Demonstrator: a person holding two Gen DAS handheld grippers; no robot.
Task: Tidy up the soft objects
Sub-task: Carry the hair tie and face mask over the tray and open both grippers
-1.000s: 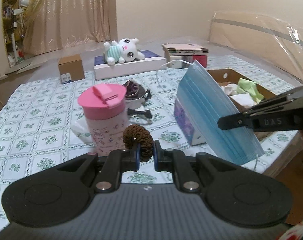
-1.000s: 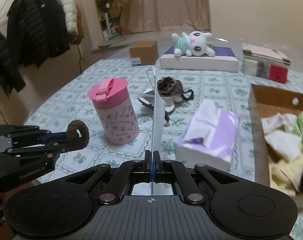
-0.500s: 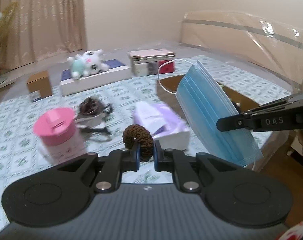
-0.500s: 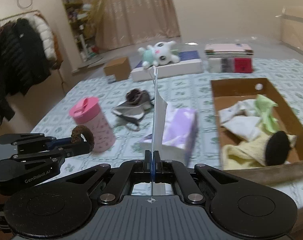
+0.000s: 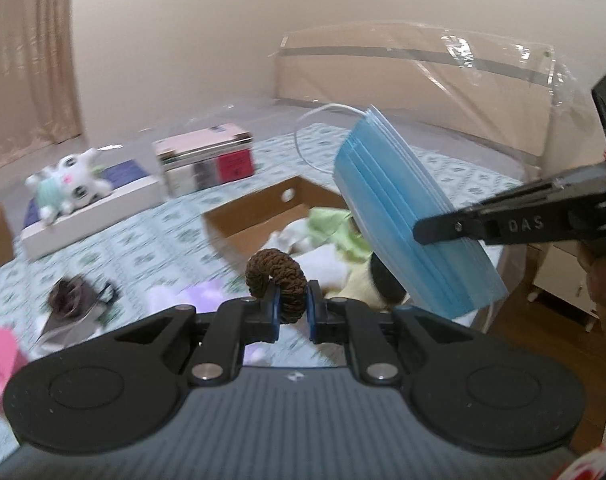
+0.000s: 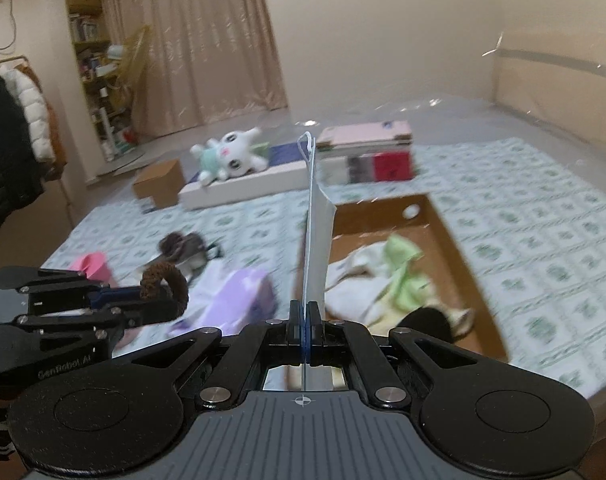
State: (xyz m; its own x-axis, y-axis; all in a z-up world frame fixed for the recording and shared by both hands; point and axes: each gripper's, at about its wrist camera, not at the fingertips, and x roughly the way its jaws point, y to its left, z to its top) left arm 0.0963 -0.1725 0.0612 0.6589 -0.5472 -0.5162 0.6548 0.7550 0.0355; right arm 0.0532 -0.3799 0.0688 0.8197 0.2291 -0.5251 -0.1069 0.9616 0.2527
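My left gripper is shut on a brown knitted hair scrunchie, held in the air; the scrunchie also shows in the right wrist view. My right gripper is shut on a blue surgical face mask, seen edge-on there and broadside in the left wrist view. Both hover near the open cardboard box, which holds white, yellow and green cloths and a black round item.
On the patterned bed sheet lie a purple tissue pack, a pink cup, a dark mask pile, a plush toy on a flat white box, a book stack and a small carton.
Both grippers have swung right with their loads; the cardboard box now lies ahead of them, and the pink cup and tissue pack have slid to the left of view.
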